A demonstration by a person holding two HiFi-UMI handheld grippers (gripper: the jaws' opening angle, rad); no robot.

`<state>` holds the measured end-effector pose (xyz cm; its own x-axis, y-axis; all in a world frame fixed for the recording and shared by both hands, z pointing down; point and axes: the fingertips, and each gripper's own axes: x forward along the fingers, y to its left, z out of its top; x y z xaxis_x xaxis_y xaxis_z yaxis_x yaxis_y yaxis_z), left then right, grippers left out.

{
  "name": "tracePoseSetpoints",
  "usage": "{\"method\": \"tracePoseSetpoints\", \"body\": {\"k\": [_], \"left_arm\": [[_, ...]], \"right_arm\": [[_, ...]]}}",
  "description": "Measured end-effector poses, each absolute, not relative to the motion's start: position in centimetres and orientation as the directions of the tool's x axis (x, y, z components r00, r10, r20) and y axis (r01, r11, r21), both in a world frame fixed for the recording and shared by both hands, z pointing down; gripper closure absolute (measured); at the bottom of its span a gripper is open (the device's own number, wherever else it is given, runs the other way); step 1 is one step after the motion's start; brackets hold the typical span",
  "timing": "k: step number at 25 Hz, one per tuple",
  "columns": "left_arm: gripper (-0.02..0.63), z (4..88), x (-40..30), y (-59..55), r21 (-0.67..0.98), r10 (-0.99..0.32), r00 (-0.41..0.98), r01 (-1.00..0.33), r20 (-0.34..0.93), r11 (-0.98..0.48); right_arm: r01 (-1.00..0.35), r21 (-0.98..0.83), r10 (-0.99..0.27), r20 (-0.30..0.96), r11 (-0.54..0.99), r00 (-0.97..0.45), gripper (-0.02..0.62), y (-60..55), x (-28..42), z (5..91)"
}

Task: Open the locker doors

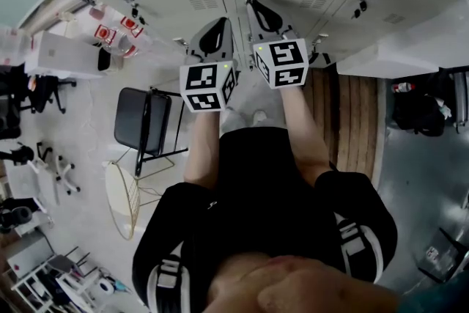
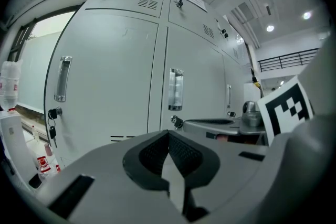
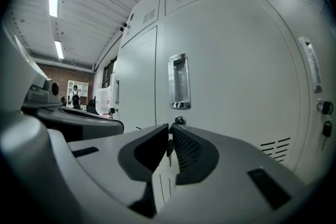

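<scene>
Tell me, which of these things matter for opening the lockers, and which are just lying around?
For the job: locker door, its handle, its lock, left gripper, right gripper.
Lying about: black chair, bottles.

Black short-sleeved shirt (image 1: 256, 187) with white-striped sleeves. Left hand-held gripper (image 1: 214, 33) and right hand-held gripper (image 1: 256, 11): grey shells, black ribbed pads (image 2: 184, 152), white cubes (image 1: 207, 86) with black square markers.

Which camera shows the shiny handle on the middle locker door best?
The right gripper view: the handle sits near centre, large and almost face-on. The left gripper view shows it smaller and more obliquely. The head view catches it tiny at the top edge, seen steeply from above.
</scene>
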<state>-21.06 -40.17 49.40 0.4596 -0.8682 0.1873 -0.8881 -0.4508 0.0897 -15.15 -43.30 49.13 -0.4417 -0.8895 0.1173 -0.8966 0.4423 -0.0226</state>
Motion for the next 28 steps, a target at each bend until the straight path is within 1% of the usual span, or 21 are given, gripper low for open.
{"method": "tracePoseSetpoints", "body": {"k": [7,14,20,28], "left_arm": [[0.597,49.8,-21.0,-40.3,0.086,-0.858,0.471,-0.882,0.206,-0.463],[0.597,50.0,-21.1,-40.2,0.083,-0.858,0.471,-0.882,0.205,-0.464],[0.597,49.9,-21.1,-40.2,0.032,-0.868,0.450,-0.890,0.212,-0.454],[0.597,50.9,-21.5,-40.3,0.035,-0.870,0.437,-0.897,0.228,-0.441]], "right_arm": [[-0.902,-0.026,-0.893,0.129,0.432,-0.431,0.568,-43.9,-15.4,49.5],[-0.905,-0.069,-0.895,0.131,0.420,-0.426,0.568,-44.2,-15.6,49.9],[-0.914,-0.054,-0.906,0.126,0.401,-0.405,0.568,-44.5,-15.6,49.8],[-0.913,-0.133,-0.913,0.092,0.385,-0.398,0.568,-44.9,-15.3,49.8]]}}
